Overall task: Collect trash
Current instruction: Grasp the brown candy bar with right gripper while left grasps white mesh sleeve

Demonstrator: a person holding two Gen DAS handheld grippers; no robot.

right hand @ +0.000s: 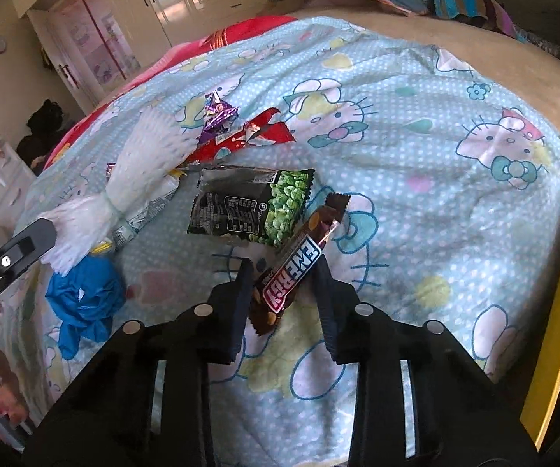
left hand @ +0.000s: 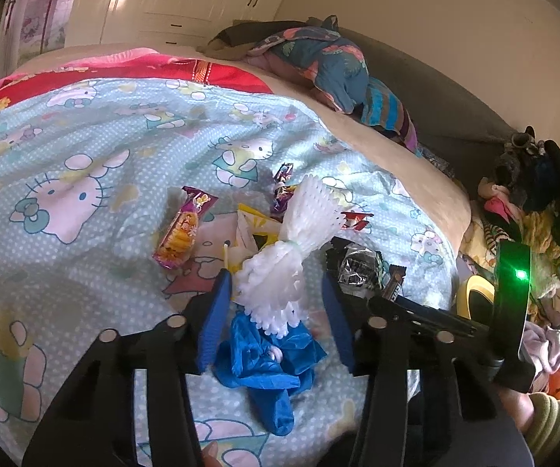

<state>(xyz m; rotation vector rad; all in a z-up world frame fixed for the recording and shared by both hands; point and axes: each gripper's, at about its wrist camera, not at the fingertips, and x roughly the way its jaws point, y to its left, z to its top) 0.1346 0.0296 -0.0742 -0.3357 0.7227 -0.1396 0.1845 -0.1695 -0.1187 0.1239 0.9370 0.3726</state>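
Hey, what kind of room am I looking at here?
Most likely a child's bedroom: a bed with a cartoon-cat duvet strewn with snack wrappers, built-in white wardrobes behind it, and a heap of clothes beside the bed.

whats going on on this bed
A person is collecting trash off a cartoon-print bedspread with tongs in each hand. The left tongs straddle a white foam net, apparently not yet pinching it. The right tongs are around a brown chocolate bar wrapper. More wrappers and a blue glove remain.
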